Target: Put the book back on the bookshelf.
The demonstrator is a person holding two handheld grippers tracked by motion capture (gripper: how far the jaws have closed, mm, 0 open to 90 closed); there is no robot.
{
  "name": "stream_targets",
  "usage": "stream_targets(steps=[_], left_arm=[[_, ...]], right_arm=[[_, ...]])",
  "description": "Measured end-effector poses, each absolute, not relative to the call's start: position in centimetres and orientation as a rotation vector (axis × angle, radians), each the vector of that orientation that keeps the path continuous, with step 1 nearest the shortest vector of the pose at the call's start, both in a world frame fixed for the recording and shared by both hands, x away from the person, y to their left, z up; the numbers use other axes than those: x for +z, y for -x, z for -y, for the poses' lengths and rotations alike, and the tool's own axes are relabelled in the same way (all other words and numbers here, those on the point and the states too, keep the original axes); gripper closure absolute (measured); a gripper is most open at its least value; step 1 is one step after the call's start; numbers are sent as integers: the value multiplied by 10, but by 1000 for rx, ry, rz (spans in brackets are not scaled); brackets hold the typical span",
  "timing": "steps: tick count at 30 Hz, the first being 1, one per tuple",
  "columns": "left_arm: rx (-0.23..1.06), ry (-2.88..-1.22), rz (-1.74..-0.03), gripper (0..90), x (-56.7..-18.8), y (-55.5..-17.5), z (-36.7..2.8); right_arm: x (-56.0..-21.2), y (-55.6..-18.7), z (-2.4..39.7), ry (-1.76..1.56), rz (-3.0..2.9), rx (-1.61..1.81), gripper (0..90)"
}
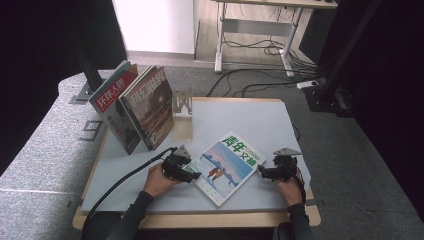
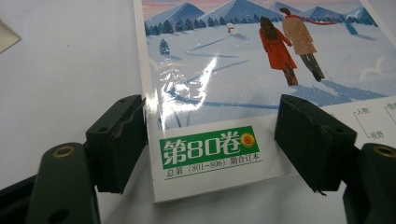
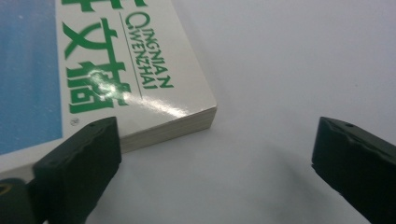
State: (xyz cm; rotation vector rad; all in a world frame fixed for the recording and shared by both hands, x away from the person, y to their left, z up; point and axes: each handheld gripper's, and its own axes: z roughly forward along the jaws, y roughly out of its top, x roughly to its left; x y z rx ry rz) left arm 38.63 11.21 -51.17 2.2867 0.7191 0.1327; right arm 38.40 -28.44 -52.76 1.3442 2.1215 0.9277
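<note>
A magazine with a snowy blue cover and green title lies flat on the white table, turned at an angle. My left gripper is at its lower left corner. In the left gripper view the magazine lies between the jaws of my left gripper, which stands open: one jaw is beside the spine edge and the other over the cover near the green label. My right gripper sits open by the magazine's right corner. In the right gripper view the magazine's corner lies next to one jaw of my right gripper, with bare table between the jaws.
Two magazines, one red and one brown, stand leaning at the table's back left against a metal bookend. Black cables trail from both grippers. Grey floor surrounds the table, and a desk frame stands behind it.
</note>
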Motion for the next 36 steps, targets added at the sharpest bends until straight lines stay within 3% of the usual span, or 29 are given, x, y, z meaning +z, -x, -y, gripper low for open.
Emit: stream_targets(steps=[13,36], left_arm=[[127,-2279,-694,244,-513,-362,-107],[136,-2342,-591,241,-517,-329,-101]], right_arm=[[-520,-372,266,-1310,-2178,1085,0],[-532,-381,252,-1329,-2256,1144,0]])
